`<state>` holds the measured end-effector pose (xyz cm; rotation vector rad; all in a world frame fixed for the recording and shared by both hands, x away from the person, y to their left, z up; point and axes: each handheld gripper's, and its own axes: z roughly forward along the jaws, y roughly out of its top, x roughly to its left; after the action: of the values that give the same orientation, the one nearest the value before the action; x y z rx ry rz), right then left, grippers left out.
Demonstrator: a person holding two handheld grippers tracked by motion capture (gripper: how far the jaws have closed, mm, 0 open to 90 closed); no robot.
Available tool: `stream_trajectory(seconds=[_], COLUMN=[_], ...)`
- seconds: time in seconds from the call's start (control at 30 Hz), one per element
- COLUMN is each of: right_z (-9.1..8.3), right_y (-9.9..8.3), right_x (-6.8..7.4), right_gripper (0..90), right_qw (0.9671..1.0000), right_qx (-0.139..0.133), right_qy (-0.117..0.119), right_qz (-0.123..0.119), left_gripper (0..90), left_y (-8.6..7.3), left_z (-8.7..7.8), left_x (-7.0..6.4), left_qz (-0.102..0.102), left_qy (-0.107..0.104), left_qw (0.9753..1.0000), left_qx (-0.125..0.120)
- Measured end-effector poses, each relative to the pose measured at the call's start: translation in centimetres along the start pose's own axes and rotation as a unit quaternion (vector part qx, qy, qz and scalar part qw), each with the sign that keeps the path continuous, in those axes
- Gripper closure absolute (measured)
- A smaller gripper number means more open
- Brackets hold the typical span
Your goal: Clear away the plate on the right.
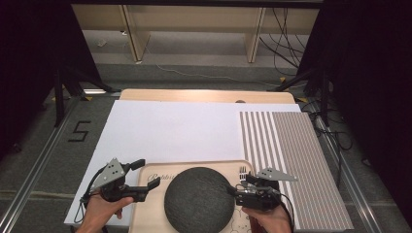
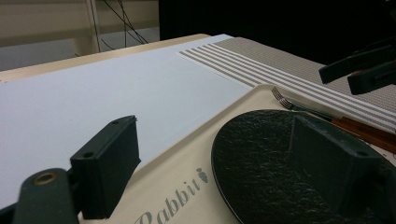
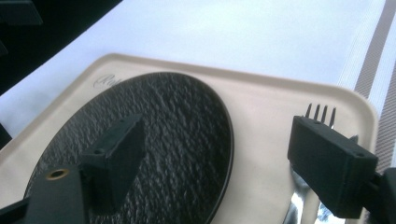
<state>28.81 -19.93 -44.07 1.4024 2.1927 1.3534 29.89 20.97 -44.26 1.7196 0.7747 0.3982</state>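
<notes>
Plate: a round black stoneware plate (image 1: 198,203) with a rough, pebbled face lies flat on the tray, at the near middle of the table, between the two tongs.
Tray: a cream tray (image 1: 154,213) with rounded corners and grey script lettering near its far left corner; it rests on the white sheet at the table's near edge.
Fork: a metal fork (image 3: 320,113) lies on the tray just right of the plate, tines pointing far; in the left gripper view a brown handle (image 2: 366,130) lies beside it.
Left tongs (image 1: 145,176): held in the person's left hand (image 1: 103,209) at the tray's near left corner, spread wide; one jaw hangs above the tray's left rim, the other above the plate's left part. Nothing is between them.
Right tongs (image 1: 238,187): held in the right hand (image 1: 272,218) at the plate's right edge, also spread wide; one jaw stands above the plate, the other above the fork. Whether a jaw touches the plate cannot be told.
Table cover: a white sheet (image 1: 170,128) over the left and middle, a striped placemat (image 1: 296,155) on the right.
Table: a pale wooden table (image 1: 204,95), its bare far edge showing beyond the sheet.
</notes>
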Motion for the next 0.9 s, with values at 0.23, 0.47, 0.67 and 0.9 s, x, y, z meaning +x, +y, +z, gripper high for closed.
stream_trajectory(seconds=[0.23, 0.47, 0.67, 0.9], right_z=[-0.5, -1.0, -1.5, -2.2], right_y=[0.3, 0.5, 0.6, 0.7], right_x=[-0.1, -0.2, -0.4, -1.1], right_gripper=[16.9, 16.8, 16.8, 16.7], right_qw=[0.9996, 0.9987, 0.9976, 0.9946], right_qx=[-0.014, -0.028, -0.039, -0.059], right_qy=[-0.016, -0.027, -0.039, -0.065], right_qz=[-0.016, -0.032, -0.041, -0.055], left_gripper=[16.0, 16.0, 16.0, 16.0], left_y=[0.0, 0.0, 0.0, 0.0], left_z=[0.0, 0.0, 0.0, 0.0], left_x=[0.0, 0.0, 0.0, 0.0], left_qz=[-0.002, 0.0, -0.005, -0.001], left_qy=[-0.001, -0.001, 0.0, -0.005], left_qw=[1.0, 1.0, 1.0, 1.0], left_qx=[0.0, -0.002, -0.004, -0.005])
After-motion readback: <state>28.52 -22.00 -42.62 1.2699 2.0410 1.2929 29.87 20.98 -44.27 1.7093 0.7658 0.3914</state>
